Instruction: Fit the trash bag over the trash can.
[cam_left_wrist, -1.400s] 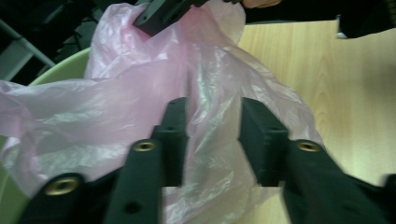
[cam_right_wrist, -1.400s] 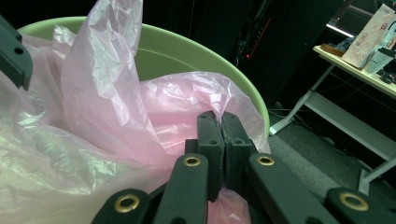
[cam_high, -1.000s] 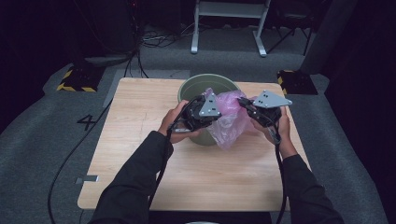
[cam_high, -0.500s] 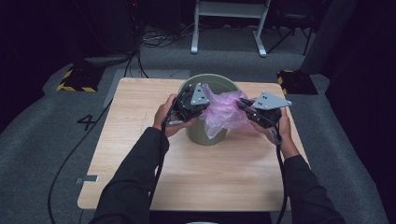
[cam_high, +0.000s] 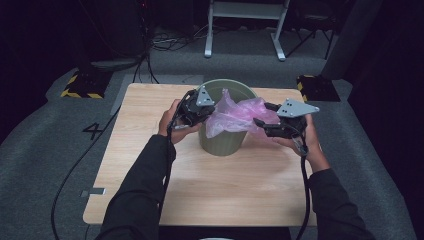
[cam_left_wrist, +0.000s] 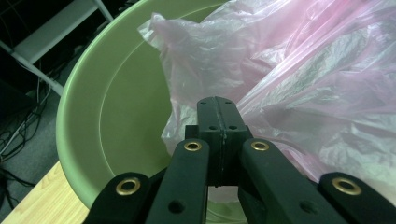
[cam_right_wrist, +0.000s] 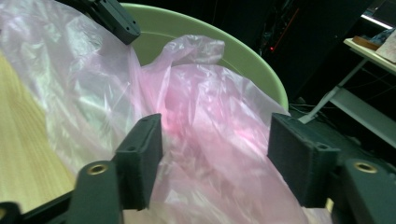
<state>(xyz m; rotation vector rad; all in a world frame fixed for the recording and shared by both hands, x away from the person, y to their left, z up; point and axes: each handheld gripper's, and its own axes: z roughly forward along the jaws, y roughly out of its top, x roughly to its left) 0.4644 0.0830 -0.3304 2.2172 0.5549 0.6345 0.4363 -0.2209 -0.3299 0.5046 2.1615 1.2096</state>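
A person sits at a pale wooden worktop (cam_high: 150, 150), forearms entering from six o'clock, holding a tool in each hand. A pale green bin (cam_high: 223, 140) stands upright just past the worktop's centre, toward twelve o'clock. A thin pink plastic bag (cam_high: 235, 116) is draped over its rim, partly inside the bin and partly spilling over the rim toward three o'clock.

The left tool (cam_high: 199, 111) sits at the bin's nine o'clock rim. In the left gripper view its jaws are clenched together on a fold of the bag (cam_left_wrist: 299, 84), just above the green rim (cam_left_wrist: 74, 121).

The right tool (cam_high: 264, 125) is at the bin's three o'clock side. In the right gripper view its jaws stand wide apart, released, with crumpled pink film (cam_right_wrist: 215, 140) lying between them but not pinched.

This looks like lining the bin with the bag, partway through: one edge is held at the rim while the rest is still bunched. The next move probably calls for the right tool to close on the loose edge in front of it, then draw it outward and down over the three o'clock rim while the left hand keeps its side pinned. The film is flimsy and may slip or tear if pulled hard.
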